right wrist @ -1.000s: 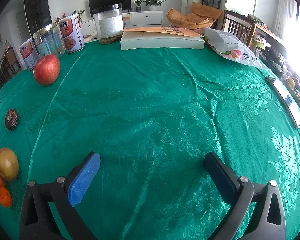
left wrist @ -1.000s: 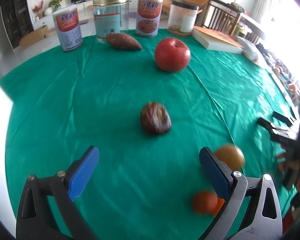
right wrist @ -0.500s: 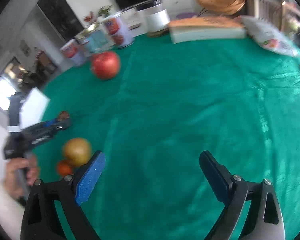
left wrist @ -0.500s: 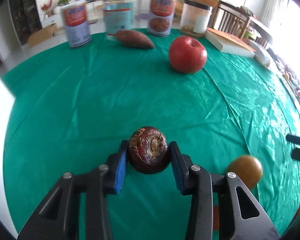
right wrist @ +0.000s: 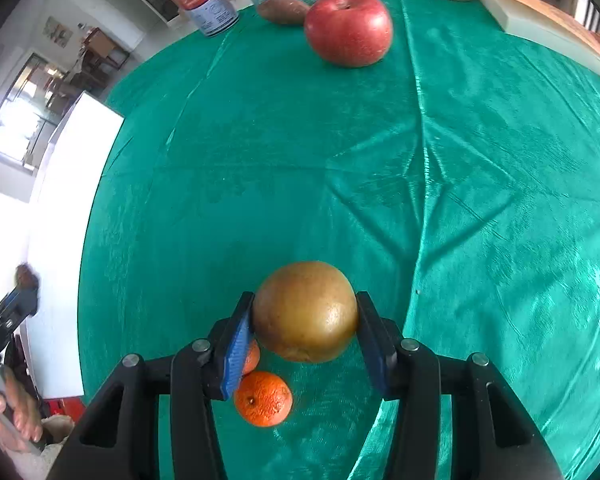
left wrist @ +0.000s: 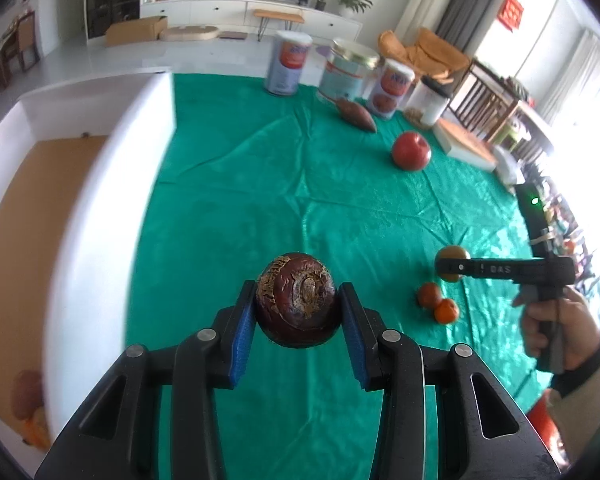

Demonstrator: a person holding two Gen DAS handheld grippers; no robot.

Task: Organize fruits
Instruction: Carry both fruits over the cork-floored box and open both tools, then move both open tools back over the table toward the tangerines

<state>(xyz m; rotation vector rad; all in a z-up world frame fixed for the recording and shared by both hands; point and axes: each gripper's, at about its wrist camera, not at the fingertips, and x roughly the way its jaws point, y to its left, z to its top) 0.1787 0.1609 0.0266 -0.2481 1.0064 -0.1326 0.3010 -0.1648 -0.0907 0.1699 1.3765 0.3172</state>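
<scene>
My left tool (left wrist: pixel 298 318) is clamped on a round, dark brown fruit with a cracked, scaly crown (left wrist: pixel 296 300); its blue ribbed pads (left wrist: pixel 242 332) press the fruit's two sides and it hangs clear above the glossy, wrinkled green cloth covering the table (left wrist: pixel 260 184). Just to the left of that tool stands a white box with smooth walls and a tan floor (left wrist: pixel 100 200), and something orange and blurred lies in its near corner.

My right tool (right wrist: pixel 305 320) is closed on a smooth, golden-brown round pear (right wrist: pixel 306 310), gripped at its widest part between a blue pad and a black one. Directly beneath it, on the cloth, sit two small pebbly-skinned orange mandarins (right wrist: pixel 263 398), one half hidden behind the left pad. In the left view the same tool shows as a black bar (left wrist: pixel 500 269) crossing in front of the pear, with the mandarins just below and to its left.

Farther back on the table a shiny red apple (right wrist: pixel 348 28) rests alone, well apart from both tools. Behind it lies a tapered, dull brown sweet potato (right wrist: pixel 284 10), close to a row of cylindrical labelled tins (right wrist: pixel 202 0) and a clear jar with a black lid (left wrist: pixel 428 100). A thick white book with an orange cover (right wrist: pixel 540 24) lies flat at the table's far right.
</scene>
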